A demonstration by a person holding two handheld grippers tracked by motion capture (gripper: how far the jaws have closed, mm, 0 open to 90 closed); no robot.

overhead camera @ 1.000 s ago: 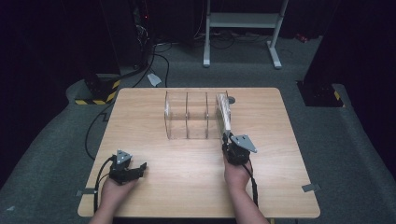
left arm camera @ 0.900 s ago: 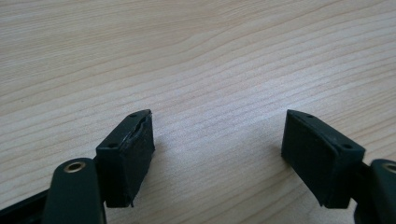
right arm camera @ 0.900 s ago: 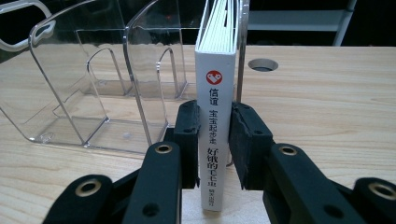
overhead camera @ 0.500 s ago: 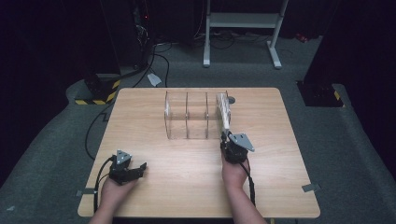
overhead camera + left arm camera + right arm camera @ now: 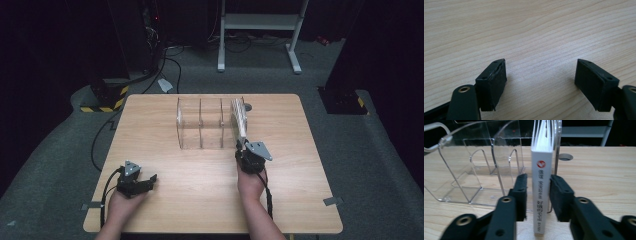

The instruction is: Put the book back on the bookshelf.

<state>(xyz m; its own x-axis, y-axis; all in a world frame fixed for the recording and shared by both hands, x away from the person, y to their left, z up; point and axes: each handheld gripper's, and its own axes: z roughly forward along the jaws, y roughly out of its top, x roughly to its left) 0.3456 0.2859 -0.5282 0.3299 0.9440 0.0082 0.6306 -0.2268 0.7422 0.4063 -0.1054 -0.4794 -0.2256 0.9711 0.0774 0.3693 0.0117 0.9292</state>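
White book (image 5: pixel 541 185) stands upright between right gripper's (image 5: pixel 538 195) parted jaws

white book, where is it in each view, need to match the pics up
High view: the white book stands upright in the rightmost slot of the clear rack, just beyond the right gripper.
Right gripper view: the book's spine stands at centre between the two black jaws, which have just been opening.
Left gripper view: the book is not in it; bare wooden table.
Shared landmark: the clear rack, beside the book in both.
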